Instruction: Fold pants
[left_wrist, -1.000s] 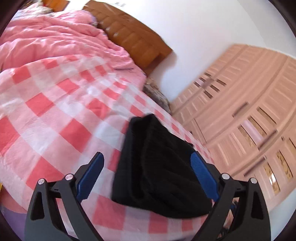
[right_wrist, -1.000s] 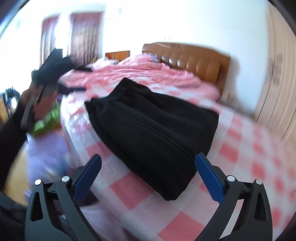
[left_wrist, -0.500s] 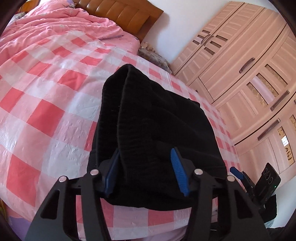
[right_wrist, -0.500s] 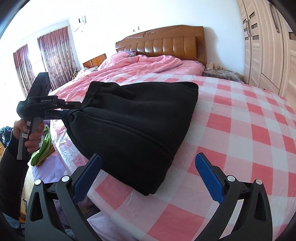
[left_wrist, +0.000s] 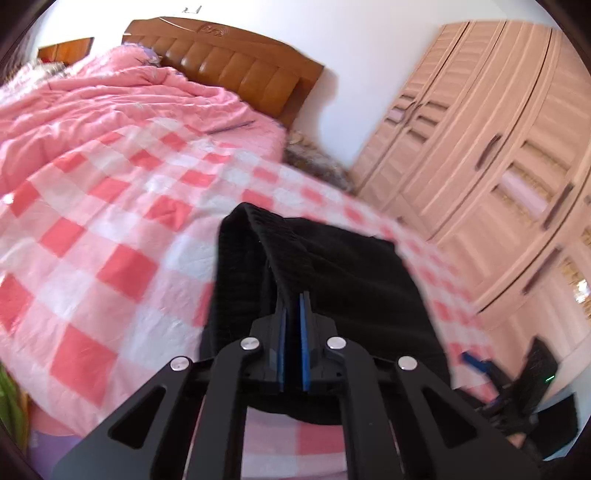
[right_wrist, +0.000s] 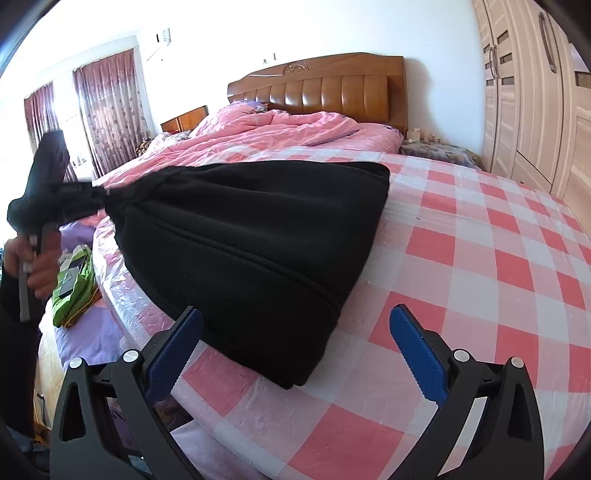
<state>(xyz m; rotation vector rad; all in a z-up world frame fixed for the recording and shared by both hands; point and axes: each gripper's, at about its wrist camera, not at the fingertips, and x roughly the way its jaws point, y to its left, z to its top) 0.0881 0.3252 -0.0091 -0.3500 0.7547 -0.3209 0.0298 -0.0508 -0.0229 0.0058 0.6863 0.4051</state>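
The black pants (right_wrist: 251, 236) lie folded on the pink checked bed cover (right_wrist: 480, 266), near its front edge. My left gripper (left_wrist: 291, 299) is shut on a ribbed edge of the pants (left_wrist: 351, 280) and lifts that corner, so the cloth bunches toward it. The left gripper also shows in the right wrist view (right_wrist: 99, 194), at the pants' left corner. My right gripper (right_wrist: 295, 328) is open and empty, low at the bed's front edge, with the pants' near corner between its blue pads (right_wrist: 417, 354) without touching them.
A pink quilt (right_wrist: 288, 129) and a brown headboard (right_wrist: 325, 88) are at the far end of the bed. A wardrobe (left_wrist: 498, 155) stands along the right. A green cloth (right_wrist: 72, 280) lies on a purple surface to the left of the bed.
My left gripper has closed on the pants' ribbed edge and pulled it up and leftward. My right gripper has moved closer to the pants' near corner and stays open.
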